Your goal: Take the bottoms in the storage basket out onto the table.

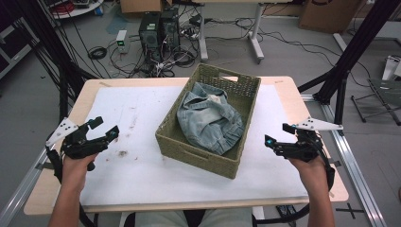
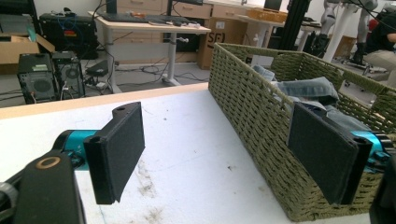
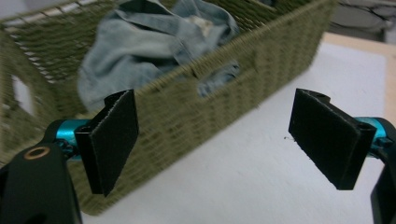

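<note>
White table cover [image 1: 142,179] lay under the basket [image 1: 236,87], whose soft, light jeans [image 1: 208,120] invited a fold-pinch; both flanking grippers, left gripper [image 1: 105,127] and right gripper [image 1: 278,135], stood spread.

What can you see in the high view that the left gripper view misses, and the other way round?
High view alone: both hands, the left tongs and right tongs open on either side of the basket, and the whole table. Left gripper view alone: a desk across the room. Both: the woven basket holding crumpled denim, and the stained white mat.
</note>
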Demonstrator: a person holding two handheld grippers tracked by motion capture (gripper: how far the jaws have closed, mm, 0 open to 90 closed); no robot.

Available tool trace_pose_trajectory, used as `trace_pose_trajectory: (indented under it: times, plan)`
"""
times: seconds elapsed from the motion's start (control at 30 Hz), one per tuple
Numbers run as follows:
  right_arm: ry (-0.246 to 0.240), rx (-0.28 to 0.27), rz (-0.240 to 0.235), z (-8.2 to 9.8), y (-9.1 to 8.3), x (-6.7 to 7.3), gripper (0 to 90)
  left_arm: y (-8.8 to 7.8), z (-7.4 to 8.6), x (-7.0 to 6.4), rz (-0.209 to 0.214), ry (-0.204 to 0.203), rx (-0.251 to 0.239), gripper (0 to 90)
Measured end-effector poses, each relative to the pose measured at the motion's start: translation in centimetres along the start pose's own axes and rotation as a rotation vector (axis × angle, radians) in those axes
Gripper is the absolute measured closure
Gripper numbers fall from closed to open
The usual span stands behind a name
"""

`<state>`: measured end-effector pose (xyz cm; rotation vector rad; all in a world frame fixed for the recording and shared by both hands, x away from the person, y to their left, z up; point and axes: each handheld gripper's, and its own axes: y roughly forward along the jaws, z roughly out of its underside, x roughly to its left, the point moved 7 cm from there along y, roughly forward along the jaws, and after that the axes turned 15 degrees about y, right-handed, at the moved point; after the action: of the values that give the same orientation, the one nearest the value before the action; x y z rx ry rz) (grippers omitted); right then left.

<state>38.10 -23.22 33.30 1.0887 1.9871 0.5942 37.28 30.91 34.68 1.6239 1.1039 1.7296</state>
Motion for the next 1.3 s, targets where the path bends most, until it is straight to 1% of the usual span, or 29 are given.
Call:
trace_pose_trajectory:
  times: [0.1,0.13,0.17,0.2,0.23,0.27,0.3,0.33,0.37,0.47,0.53,0.63,0.7,0.73,0.77,0.83,0.9,1.0,1.03,1.07,1.1,1.13,1.17,1.2,1.3]
  plan:
    - [-0.009,-0.004,-0.049,-1.1,0.3,1.0,16.1,-0.1,0.0,0.1,-0.003,0.0,-0.002,19.2]
    - [-0.015,0.003,-0.061,-1.5,0.5,1.3,16.1,-0.1,0.0,0.1,-0.004,-0.002,-0.002,19.2]
    - [-0.035,0.027,-0.081,-2.4,1.0,2.0,16.1,-0.1,0.0,0.2,-0.004,-0.002,-0.002,19.2]
    - [-0.035,0.027,-0.081,-2.4,1.0,2.0,16.1,-0.1,0.0,0.2,-0.004,-0.005,-0.004,19.2]
    - [-0.057,0.042,-0.113,-3.3,1.6,3.0,16.1,-0.1,0.1,0.2,-0.004,-0.007,-0.003,19.2]
    - [-0.057,0.042,-0.113,-3.3,1.6,3.0,16.1,-0.1,0.1,0.2,-0.004,-0.008,-0.003,19.2]
    - [-0.074,0.057,-0.132,-4.1,2.4,3.8,16.1,-0.1,0.2,0.3,-0.005,-0.009,0.0,19.2]
    - [-0.074,0.057,-0.132,-4.1,2.4,3.8,16.1,-0.2,0.2,0.3,-0.005,-0.011,-0.001,19.2]
    - [-0.084,0.065,-0.138,-4.4,2.9,4.2,16.1,-0.2,0.2,0.3,-0.005,-0.013,-0.003,19.2]
    - [-0.101,0.078,-0.174,-5.2,4.4,5.3,16.1,-0.2,0.3,0.4,-0.007,-0.02,-0.004,19.2]
    - [-0.1,0.085,-0.197,-5.5,5.3,6.0,16.1,-0.2,0.3,0.4,-0.005,-0.02,-0.006,19.2]
    - [-0.101,0.092,-0.24,-5.6,6.7,7.1,16.1,-0.2,0.3,0.3,-0.003,-0.019,-0.008,19.2]
    - [-0.113,0.104,-0.253,-5.6,7.6,7.8,16.1,-0.2,0.2,0.3,-0.003,-0.02,-0.009,19.2]
    - [-0.117,0.114,-0.256,-5.5,8.0,8.0,16.1,-0.2,0.3,0.3,-0.002,-0.019,-0.008,19.2]
    - [-0.126,0.122,-0.256,-5.5,8.8,8.3,16.1,-0.1,0.3,0.3,-0.001,-0.019,-0.007,19.2]
    - [-0.124,0.145,-0.256,-5.5,10.0,8.7,16.1,-0.1,0.3,0.4,-0.003,-0.023,-0.009,19.2]
    - [-0.127,0.159,-0.247,-5.5,11.5,9.1,16.1,-0.1,0.4,0.4,-0.001,-0.024,-0.01,19.2]
    - [-0.109,0.194,-0.23,-5.4,14.0,9.5,16.1,-0.1,0.4,0.4,0.0,-0.028,-0.009,19.2]
    - [-0.118,0.215,-0.215,-5.4,14.9,9.7,16.1,-0.1,0.4,0.4,0.001,-0.027,-0.009,19.2]
    - [-0.143,0.234,-0.189,-5.6,15.5,9.8,16.2,0.0,0.4,0.3,0.001,-0.027,-0.01,19.2]
    - [-0.181,0.251,-0.15,-5.8,16.0,9.9,16.2,0.0,0.4,0.3,0.002,-0.027,-0.01,19.2]
    - [-0.185,0.263,-0.131,-6.2,16.3,9.9,16.2,0.0,0.4,0.3,0.002,-0.027,-0.011,19.2]
    - [-0.161,0.247,-0.144,-6.7,16.6,10.0,16.2,0.1,0.4,0.3,0.002,-0.028,-0.011,19.2]
    - [-0.127,0.244,-0.185,-7.1,16.8,10.3,16.2,0.1,0.4,0.3,0.002,-0.027,-0.009,19.2]
    - [-0.129,0.244,-0.194,-7.6,17.8,10.9,16.1,0.1,0.5,0.3,0.001,-0.028,-0.008,19.2]
